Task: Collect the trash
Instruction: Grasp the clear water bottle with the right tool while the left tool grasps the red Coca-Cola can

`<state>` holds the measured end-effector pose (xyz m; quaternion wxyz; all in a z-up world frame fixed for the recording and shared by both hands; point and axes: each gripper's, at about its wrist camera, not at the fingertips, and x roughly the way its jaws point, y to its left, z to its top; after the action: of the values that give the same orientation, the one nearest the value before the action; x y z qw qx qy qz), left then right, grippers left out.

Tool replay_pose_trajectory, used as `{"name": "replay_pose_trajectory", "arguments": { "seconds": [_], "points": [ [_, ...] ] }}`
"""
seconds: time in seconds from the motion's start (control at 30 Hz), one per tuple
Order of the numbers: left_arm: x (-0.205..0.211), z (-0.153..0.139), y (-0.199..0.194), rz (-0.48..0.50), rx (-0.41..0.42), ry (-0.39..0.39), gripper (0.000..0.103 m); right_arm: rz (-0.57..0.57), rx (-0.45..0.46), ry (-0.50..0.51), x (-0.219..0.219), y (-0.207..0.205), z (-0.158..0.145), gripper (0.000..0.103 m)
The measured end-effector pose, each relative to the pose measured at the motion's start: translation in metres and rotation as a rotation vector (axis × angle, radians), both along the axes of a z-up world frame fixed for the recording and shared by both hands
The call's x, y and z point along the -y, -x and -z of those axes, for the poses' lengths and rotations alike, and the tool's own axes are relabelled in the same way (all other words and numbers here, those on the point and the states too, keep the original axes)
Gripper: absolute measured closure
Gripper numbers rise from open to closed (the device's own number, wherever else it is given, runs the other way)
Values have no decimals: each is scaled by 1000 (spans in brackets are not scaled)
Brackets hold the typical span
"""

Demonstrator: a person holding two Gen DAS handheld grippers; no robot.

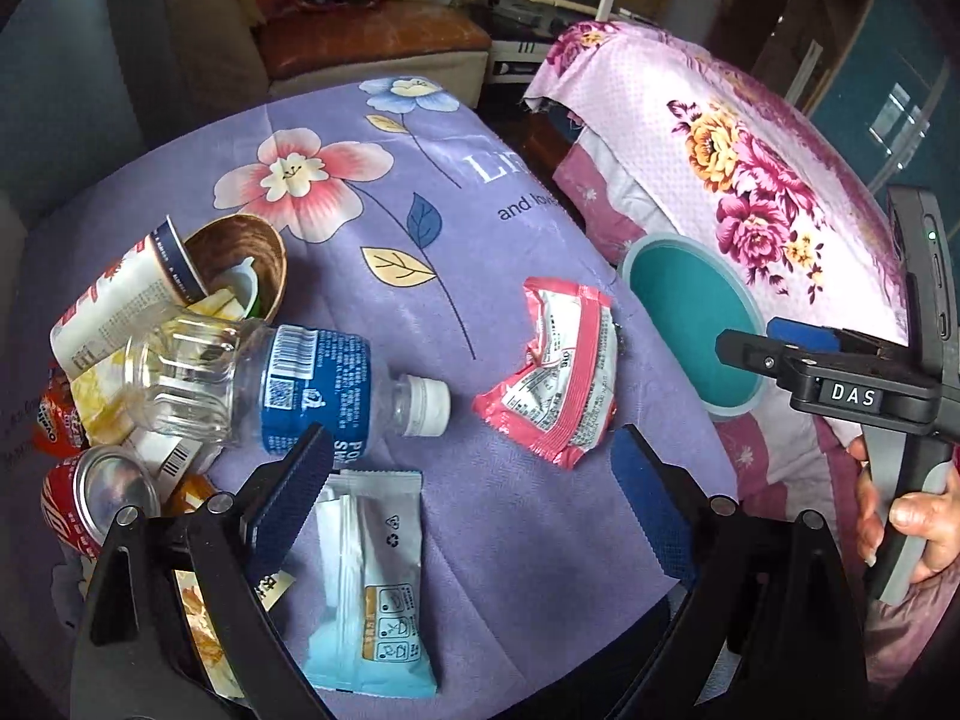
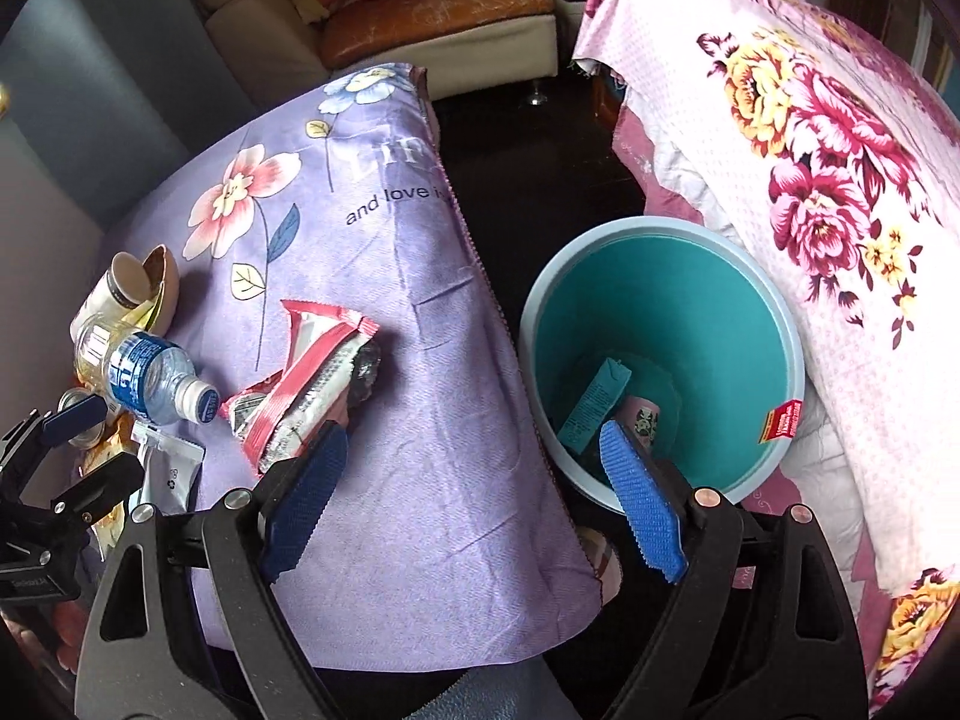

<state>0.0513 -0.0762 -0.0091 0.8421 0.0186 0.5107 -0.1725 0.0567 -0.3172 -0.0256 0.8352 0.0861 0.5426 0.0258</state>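
Both grippers empty, jaws spread wide. Left gripper (image 1: 474,480) hangs over the purple floral cloth (image 1: 510,540), its ribbed blue pads straddling a flat, glossy white-and-blue wrapper (image 1: 375,576) near the cloth's front edge. Right gripper (image 2: 474,492) hangs over the cloth's right edge, one pad over the round teal bin (image 2: 690,324), smooth plastic, beside that edge on the floor. A teal carton (image 2: 594,408) and a pink item lie inside the bin.

Crinkled pink foil wrapper (image 1: 555,372) mid-cloth. Clear ribbed bottle (image 1: 270,384), blue label, white cap, lies on its side at the left edge against a pile: paper cup (image 1: 120,300), brown bowl (image 1: 252,252), red can (image 1: 90,498).

Quilted pink floral bedding (image 2: 840,210) crowds the bin's right side.
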Motion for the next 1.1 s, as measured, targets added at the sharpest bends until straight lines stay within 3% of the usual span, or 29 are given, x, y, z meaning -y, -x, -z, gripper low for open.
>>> {"name": "replay_pose_trajectory", "arguments": {
  "seconds": [0.33,0.57,0.77,1.1],
  "points": [
    [-118,-5,21,-112,62,-68,7,-312,41,152,-124,-15,-27,21],
    [-189,10,27,-105,60,-145,7,-543,42,250,-203,-23,-30,21],
    [-213,22,24,-34,68,-169,7,-657,4,306,-245,-39,-21,21],
    [-204,39,3,80,75,-175,7,-787,-52,357,-283,-61,-3,21]
  ]
}}
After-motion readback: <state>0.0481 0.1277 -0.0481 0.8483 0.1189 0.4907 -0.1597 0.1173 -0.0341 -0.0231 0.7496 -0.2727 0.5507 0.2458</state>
